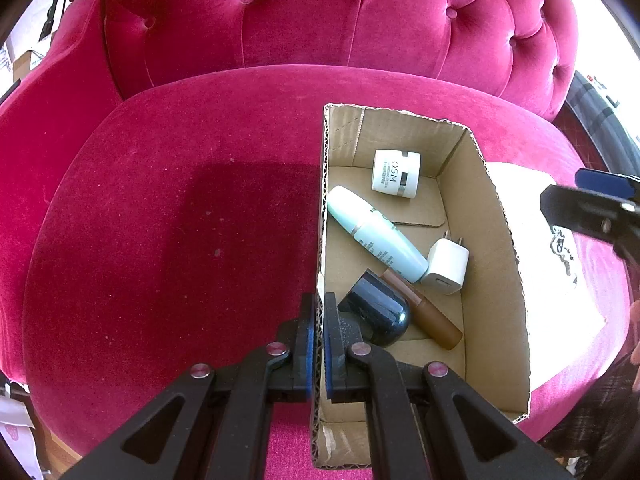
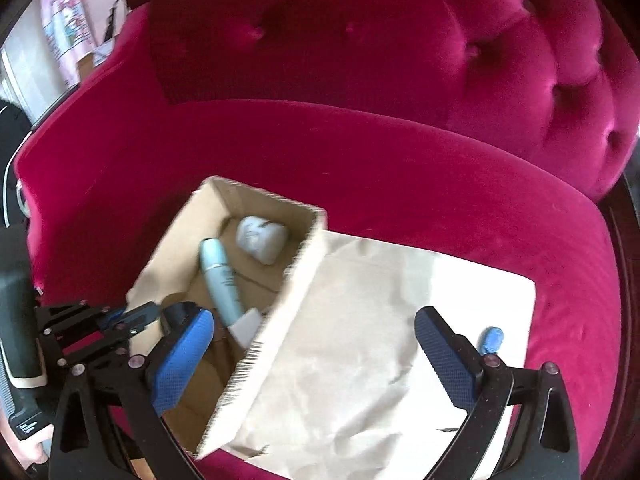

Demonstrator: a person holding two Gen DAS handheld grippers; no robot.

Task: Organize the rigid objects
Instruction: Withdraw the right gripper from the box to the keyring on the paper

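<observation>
Cardboard box (image 1: 492, 264), open at the top, sits on the seat of a bright pink velvet armchair (image 1: 180, 220) and already holds most of the things to be tidied: a white jar (image 1: 396, 175) at the far end, a pale blue-green bottle (image 1: 374, 234) lying on its side, a white plug adapter (image 1: 446, 266), a brown tube (image 1: 424, 310) and a dark rounded object (image 1: 374, 308) nearest the front. The left gripper (image 1: 319, 336) has its jaws closed narrowly on the box's left wall, pinching the cardboard as if to steady it. The right gripper (image 2: 316, 356) hovers with its jaws wide apart and nothing between them, above the box's right wall and a sheet of pale paper (image 2: 380, 340) that lies just beside the box. One small blue item (image 2: 492, 339) rests on that paper, outside the box; it looks like the last piece left to collect, so the job seems nearly finished. The chair has a tufted, buttoned back. Beyond its left arm, bright daylight and blurred room clutter show, too washed out to identify.
</observation>
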